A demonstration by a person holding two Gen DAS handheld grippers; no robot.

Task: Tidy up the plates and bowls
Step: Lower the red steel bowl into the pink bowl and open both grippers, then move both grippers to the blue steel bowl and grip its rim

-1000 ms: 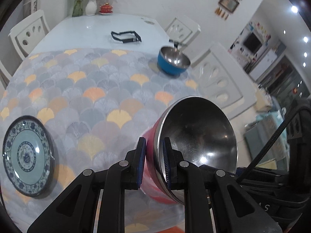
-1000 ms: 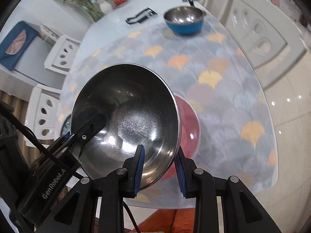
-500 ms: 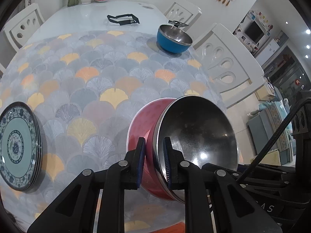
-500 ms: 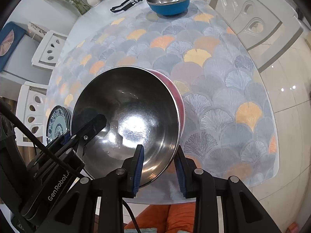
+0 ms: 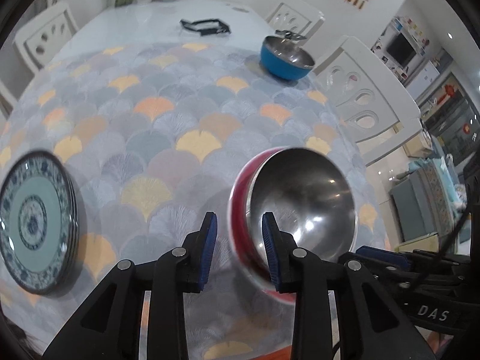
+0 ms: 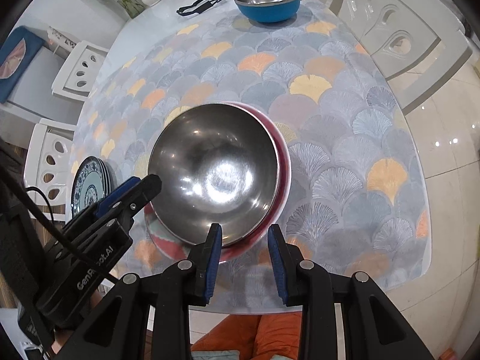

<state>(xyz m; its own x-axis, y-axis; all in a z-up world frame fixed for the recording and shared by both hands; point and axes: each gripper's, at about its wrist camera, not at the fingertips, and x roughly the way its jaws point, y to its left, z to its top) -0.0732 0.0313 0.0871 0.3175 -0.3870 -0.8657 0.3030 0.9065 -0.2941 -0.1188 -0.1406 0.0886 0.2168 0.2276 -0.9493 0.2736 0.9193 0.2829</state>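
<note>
My left gripper (image 5: 237, 247) has just been opening; its pads straddle the red bowl's (image 5: 240, 210) rim, released. My right gripper (image 6: 244, 255) stands parted, off the rim. The bowl rests tilted on the tablecloth (image 6: 345, 150), plates (image 5: 33, 222) left.

A red bowl (image 6: 282, 174) with a steel inside sits upright at the centre of the right wrist frame, on the patterned cloth. A blue bowl (image 6: 267, 9), also steel-lined, stands at top centre. Stacked blue-patterned plates (image 6: 90, 186) lie at middle left.
</note>
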